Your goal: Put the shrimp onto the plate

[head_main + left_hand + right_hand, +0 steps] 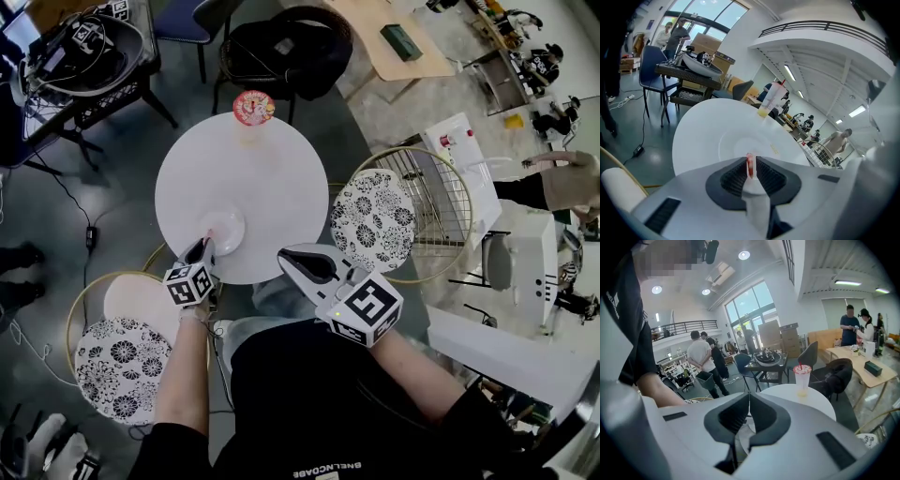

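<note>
just over the plate [234,225], left gripper [751,161] fingers clamp shrimp [750,165]; right gripper [748,401] fingers together.

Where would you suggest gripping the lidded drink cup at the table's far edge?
Take the drink cup by its side wall, mid-height, coming in level from the near side; it stands upright, and the lid and straw block any grip from above.
</note>
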Demonstrator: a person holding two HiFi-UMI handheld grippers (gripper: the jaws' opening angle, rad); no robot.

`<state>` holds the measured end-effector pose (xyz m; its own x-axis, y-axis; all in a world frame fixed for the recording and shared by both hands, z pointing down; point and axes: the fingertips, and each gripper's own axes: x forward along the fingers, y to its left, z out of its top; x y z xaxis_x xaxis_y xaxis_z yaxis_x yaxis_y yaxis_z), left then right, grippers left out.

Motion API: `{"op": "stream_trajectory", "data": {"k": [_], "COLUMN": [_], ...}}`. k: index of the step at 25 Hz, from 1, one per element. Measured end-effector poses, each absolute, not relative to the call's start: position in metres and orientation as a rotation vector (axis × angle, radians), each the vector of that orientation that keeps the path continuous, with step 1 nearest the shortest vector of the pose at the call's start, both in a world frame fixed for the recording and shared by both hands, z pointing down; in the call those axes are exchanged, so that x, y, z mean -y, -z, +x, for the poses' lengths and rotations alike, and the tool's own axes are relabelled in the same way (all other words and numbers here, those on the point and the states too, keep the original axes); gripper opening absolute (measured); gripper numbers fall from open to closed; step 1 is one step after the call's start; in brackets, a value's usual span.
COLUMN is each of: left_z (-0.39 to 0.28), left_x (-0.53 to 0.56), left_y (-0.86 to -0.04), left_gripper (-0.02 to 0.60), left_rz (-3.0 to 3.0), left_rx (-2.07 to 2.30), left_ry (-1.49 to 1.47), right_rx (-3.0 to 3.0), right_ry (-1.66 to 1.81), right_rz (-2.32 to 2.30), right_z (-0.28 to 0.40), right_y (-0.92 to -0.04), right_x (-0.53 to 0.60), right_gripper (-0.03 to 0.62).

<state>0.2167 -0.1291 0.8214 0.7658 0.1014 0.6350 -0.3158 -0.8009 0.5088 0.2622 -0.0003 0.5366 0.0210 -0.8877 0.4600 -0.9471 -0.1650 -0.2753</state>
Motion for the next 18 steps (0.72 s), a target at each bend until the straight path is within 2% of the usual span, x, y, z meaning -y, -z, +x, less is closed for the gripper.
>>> {"op": "stream_trajectory", "data": {"k": [5,11,18], "left_z": [0.219,0.220,0.216], "left_x": [0.132,0.134,0.136], "left_y": [-0.821,-0.816,-0.779], "left_gripper": [0.082,0.195,0.210], "left_rz": [2.337,2.387,2.492], "left_rx": [0.165,0.155,0.141], "left_ry": [-0.885,-0.911,-0.838], "right_rx": [1.963,1.969,1.993], "right_ry": [-0.826,-0.815,-0.791], "right_rz": [2.154,2.151,2.148], "right_z": [0.262,0.260,0.255], "right_y": [-0.535,-0.534,-0.527], "right_x": [0.003,0.006,0.010], "right_gripper": [0.015,0.015,0.014]}}
